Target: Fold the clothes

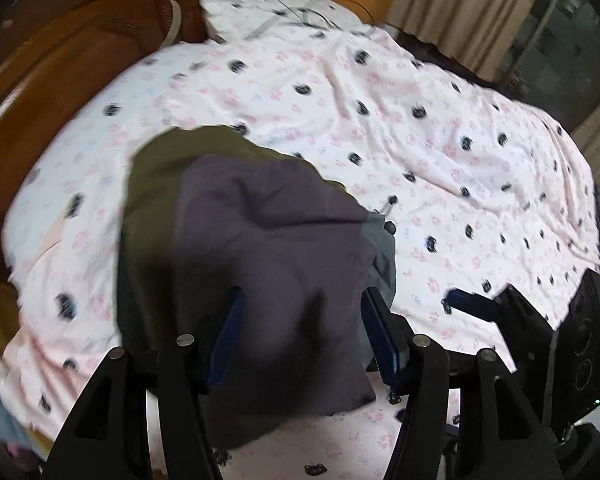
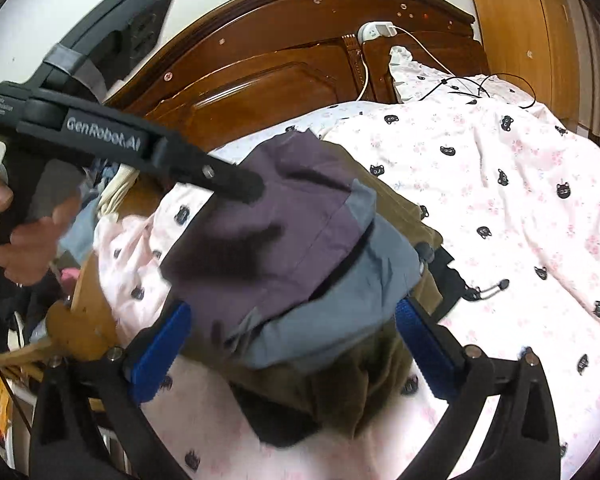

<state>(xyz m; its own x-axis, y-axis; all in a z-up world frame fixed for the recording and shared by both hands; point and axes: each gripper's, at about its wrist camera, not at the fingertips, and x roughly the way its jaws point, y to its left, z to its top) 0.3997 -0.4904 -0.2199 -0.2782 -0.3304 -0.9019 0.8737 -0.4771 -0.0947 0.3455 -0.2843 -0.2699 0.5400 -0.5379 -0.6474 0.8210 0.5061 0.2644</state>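
A folded stack of clothes lies on the bed: a purple garment (image 1: 268, 240) (image 2: 268, 216) on top, a grey one (image 1: 380, 248) (image 2: 364, 276) beside it, and an olive one (image 1: 156, 184) (image 2: 352, 392) underneath. My left gripper (image 1: 302, 336) hovers over the purple garment with its jaws half apart. In the right wrist view one of its fingers (image 2: 228, 178) casts a shadow on the cloth and carries nothing. My right gripper (image 2: 292, 344) stands wide open over the grey and olive edge. One of its fingers (image 1: 472, 302) shows at the right of the left wrist view.
The pink bedsheet (image 1: 380, 120) (image 2: 500, 160) with black cat prints is rumpled. A wooden headboard (image 2: 260, 80) with a charger (image 2: 376, 32) and cables runs behind it. A hand (image 2: 24, 236) holds the left gripper's handle. Curtains (image 1: 460, 8) hang past the bed.
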